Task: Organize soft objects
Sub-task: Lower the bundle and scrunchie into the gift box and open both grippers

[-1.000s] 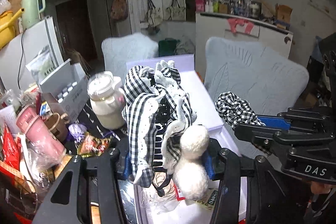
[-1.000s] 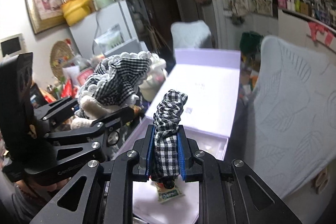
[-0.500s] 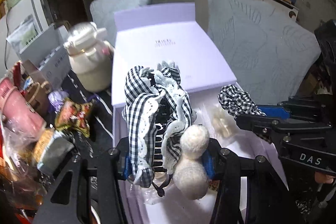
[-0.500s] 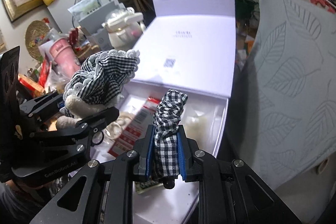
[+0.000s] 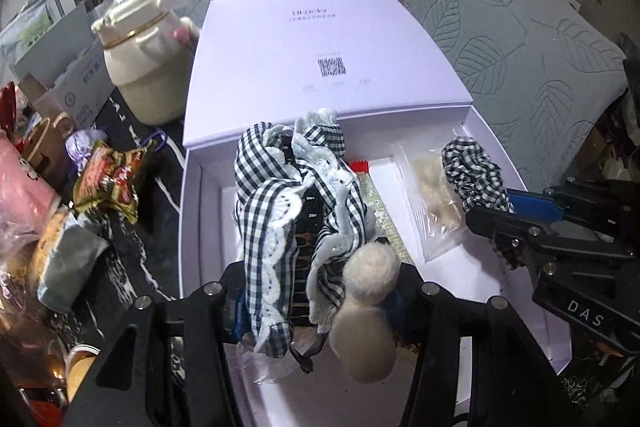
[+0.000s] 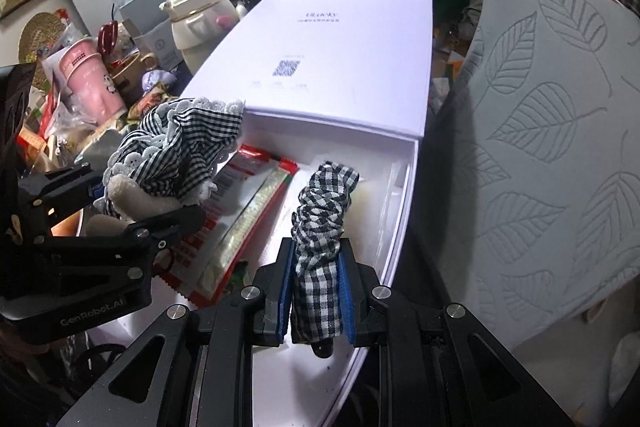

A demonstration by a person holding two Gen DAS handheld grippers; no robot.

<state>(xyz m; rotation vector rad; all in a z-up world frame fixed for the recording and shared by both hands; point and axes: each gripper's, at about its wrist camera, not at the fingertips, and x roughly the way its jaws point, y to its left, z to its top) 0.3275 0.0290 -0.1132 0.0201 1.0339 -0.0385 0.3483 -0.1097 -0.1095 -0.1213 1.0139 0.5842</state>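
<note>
The white box (image 5: 192,227) lies open on the cluttered worktop (image 5: 120,255), its lid (image 5: 320,47) folded back. Above its inside, the left tool (image 5: 316,303) grips a gingham hair clip (image 5: 296,211) with lace and two pompoms. Beside it, the right tool (image 6: 316,287) is closed on a small checked scrunchie (image 6: 320,211).

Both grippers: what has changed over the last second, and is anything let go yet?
Both came down and tipped toward the open white box, now hanging over its tray. Nothing released: the left gripper still clamps the gingham hair claw with pom-poms, the right gripper still pinches the checked scrunchie. Box contents unchanged.
</note>
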